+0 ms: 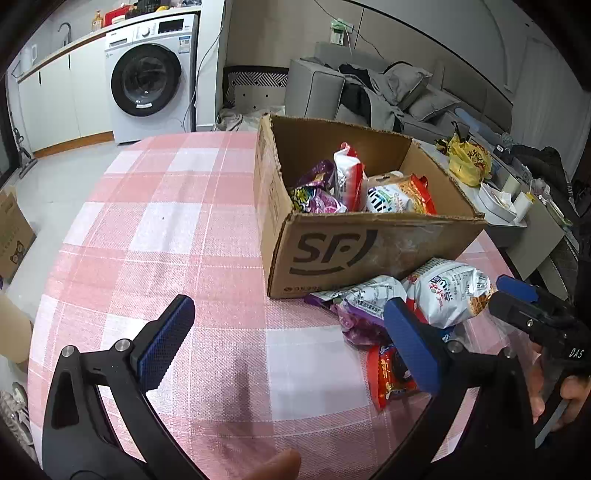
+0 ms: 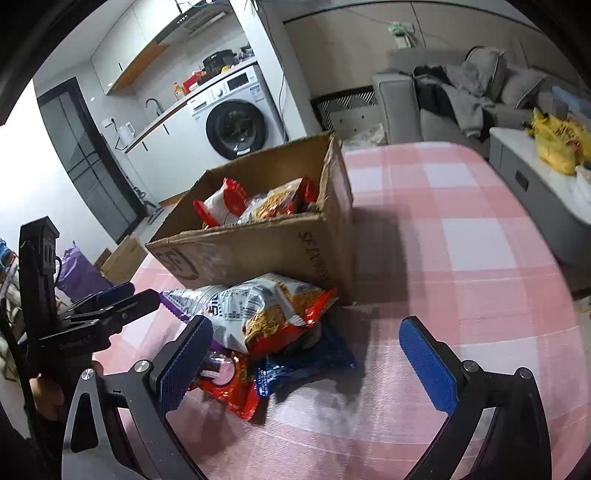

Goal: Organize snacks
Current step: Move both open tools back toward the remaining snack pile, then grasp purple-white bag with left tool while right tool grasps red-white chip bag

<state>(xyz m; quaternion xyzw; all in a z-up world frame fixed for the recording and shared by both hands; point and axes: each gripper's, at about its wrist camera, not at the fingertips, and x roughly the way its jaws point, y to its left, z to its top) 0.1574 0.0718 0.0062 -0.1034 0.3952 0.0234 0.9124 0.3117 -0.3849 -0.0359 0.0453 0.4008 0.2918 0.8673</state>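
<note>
Both sets of jaws are standing wide apart, gripping nothing. The left gripper (image 1: 288,343) is hovering over the pink checked tablecloth (image 1: 177,229); the right gripper (image 2: 310,354) is facing the snack packets (image 2: 266,317) piled at 11 o'clock, touching the cardboard box (image 2: 258,247) holding more snacks at 12.

Room, open-plan, evenly lit. Table with pink-and-white checked cloth (image 1: 177,229) fills the centre. At 11 o'clock in the left wrist view — white front-loading washing machine (image 1: 151,79) under a long countertop (image 1: 74,42), white cabinets (image 1: 55,96) beside it, tap (image 1: 65,29) above. At 1 o'clock — grey sofa (image 1: 325,88) heaped with grey cushions and dark clothing (image 1: 373,92). At 3 o'clock, low grey side table (image 1: 524,225) carrying a yellow bag (image 1: 467,160). Floor pale grey (image 1: 55,173). Beige wall panelling (image 1: 424,40) behind the sofa. Right wrist view: dark glass door (image 2: 85,162) at 9 o'clock.
</note>
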